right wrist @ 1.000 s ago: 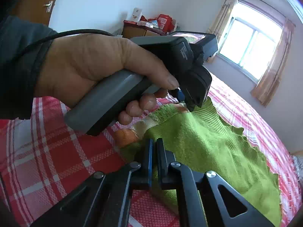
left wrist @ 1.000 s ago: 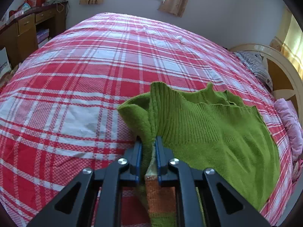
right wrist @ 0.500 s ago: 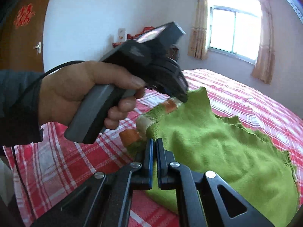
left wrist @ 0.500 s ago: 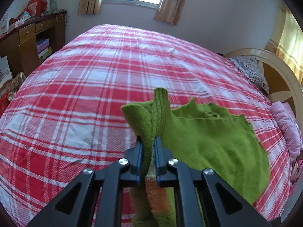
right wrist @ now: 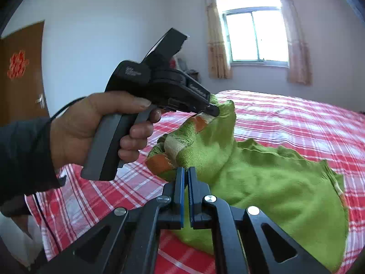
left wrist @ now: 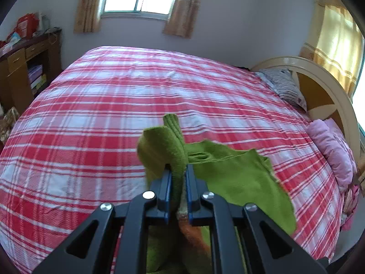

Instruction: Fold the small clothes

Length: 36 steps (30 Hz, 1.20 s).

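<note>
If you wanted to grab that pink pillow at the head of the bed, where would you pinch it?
Probably the near end of the pink pillow, coming in from the bed's open plaid side. It lies long and soft along the headboard, which blocks the far side, and its rounded end bulges enough for a gripper to pinch a fold.

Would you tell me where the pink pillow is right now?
In the left wrist view, the pink pillow lies at the bed's right edge, beside the headboard, below the striped pillow.

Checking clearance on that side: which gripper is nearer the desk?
Left. The left gripper, clamped on the sweater, sits between the right gripper and the desk; the right one grips the sweater farther from it.
</note>
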Available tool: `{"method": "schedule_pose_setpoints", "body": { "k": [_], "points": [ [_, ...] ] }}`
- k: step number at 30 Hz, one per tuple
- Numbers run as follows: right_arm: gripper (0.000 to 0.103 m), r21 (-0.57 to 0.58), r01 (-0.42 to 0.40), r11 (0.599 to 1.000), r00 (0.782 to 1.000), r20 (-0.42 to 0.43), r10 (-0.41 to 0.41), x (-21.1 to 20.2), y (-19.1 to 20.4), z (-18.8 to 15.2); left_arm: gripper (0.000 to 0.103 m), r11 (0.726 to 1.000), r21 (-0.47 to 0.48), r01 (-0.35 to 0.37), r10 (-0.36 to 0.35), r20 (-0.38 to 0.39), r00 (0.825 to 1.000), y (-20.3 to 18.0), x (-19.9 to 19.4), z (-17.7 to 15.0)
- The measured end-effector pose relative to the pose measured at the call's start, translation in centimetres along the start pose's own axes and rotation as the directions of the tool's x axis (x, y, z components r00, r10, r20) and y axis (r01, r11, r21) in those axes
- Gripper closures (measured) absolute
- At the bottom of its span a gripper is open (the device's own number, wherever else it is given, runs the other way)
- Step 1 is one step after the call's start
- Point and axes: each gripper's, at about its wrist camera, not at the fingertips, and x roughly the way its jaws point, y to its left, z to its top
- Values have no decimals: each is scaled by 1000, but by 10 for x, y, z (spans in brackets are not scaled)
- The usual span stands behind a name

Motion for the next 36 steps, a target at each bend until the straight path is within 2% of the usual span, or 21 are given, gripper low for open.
{"method": "schedule_pose_setpoints", "body": {
  "k": [7,15,22,25,27,29,30,31,35,36],
  "points": [
    [101,135,11,991,999,45,-17,-44,-53,-1,92,998,50,48,-48,-4,999,-52,14,14],
    [102,221,40,974,997,60,-55,-86,-89,-18,92,987,105,119,-114,-49,992,-108,44,12],
    [103,338,78,938,993,60,-104,-117,-129,-42,93,984,128,127,-111,-126,986,-140,85,2],
    [103,371,73,926,996,13,-84,-115,-143,-54,93,982,142,123,-102,-151,983,-151,96,-4],
    [101,385,56,921,998,14,-66,-115,-146,-58,93,979,159,124,-99,-159,982,-156,100,-5],
    [75,396,20,918,1000,-7,-19,-106,-145,-57,93,978,172,122,-92,-171,981,-157,104,-5],
    [40,381,8,925,1000,-13,-4,-103,-141,-55,93,978,173,120,-89,-175,981,-157,105,-4],
    [30,360,2,933,1000,-10,1,-99,-135,-52,93,977,175,119,-87,-178,980,-157,106,-4],
    [31,307,-23,952,999,-23,32,-72,-123,-41,93,975,191,117,-80,-187,979,-158,109,-5],
    [42,306,-31,952,997,-52,49,-61,-122,-39,93,974,196,116,-78,-191,978,-159,110,-5]
  ]
}}
